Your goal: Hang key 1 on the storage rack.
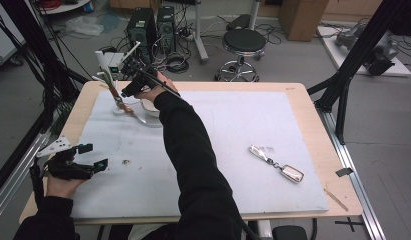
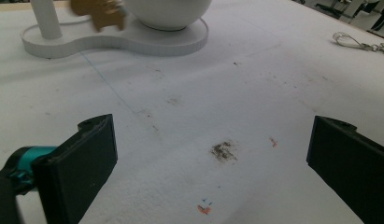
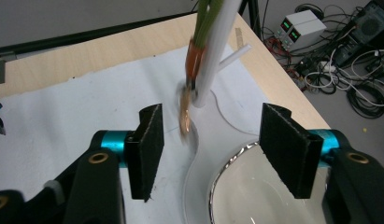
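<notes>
Left gripper (image 1: 93, 156) rests at the near left edge of the table (image 1: 303, 100), jaws wide apart with nothing between them. Far left on the white mat (image 1: 243, 125), the right gripper (image 3: 210, 144) sits released just short of the white stand (image 3: 213, 65). The keychain (image 3: 187, 109) hangs against the post, blurred (likely swinging), above the stand's base and beside the bowl (image 3: 264, 196). To do this well, the hand should back straight out, jaws clear of the charm and the peg.
</notes>
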`<state>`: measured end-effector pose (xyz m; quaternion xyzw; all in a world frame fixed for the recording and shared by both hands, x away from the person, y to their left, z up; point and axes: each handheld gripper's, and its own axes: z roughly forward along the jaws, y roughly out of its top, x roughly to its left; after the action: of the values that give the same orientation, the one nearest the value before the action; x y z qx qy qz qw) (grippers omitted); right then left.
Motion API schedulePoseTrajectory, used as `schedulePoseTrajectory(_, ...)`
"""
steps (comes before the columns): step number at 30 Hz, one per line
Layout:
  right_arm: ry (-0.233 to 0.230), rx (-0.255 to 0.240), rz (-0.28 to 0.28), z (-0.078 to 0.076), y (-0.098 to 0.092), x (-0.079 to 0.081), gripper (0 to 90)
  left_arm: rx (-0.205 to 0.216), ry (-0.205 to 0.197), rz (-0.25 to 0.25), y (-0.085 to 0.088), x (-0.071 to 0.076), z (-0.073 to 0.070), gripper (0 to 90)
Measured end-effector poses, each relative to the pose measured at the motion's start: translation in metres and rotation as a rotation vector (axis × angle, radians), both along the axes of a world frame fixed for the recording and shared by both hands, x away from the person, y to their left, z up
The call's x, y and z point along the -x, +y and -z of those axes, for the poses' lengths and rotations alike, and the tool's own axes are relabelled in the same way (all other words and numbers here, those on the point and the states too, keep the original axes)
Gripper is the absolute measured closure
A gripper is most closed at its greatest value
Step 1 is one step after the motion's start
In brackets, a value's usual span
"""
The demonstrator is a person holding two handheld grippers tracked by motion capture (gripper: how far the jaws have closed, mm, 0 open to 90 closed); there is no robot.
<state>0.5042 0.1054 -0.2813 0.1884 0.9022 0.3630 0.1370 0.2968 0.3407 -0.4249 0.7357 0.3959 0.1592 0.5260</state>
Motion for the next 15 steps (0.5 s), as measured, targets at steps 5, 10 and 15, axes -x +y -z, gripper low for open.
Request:
schedulePoseTrajectory(5, 0.005, -0.016, 0.024, 0.002, -0.009, 0.001, 27.9, -0.002, 0.002, 0.001, -0.001, -0.001, 0.0, 2.2)
schedulePoseTrajectory(10, 0.015, -0.019, 0.072, 0.003, -0.024, -0.001, 16.8, -0.002, 0.004, 0.001, 0.0, -0.002, 0.001, 2.2)
schedulePoseTrajectory(15, 0.036, -0.021, 0.093, 0.001, -0.033, -0.001, 10.9, -0.004, 0.006, 0.001, -0.001, -0.002, 0.001, 2.2)
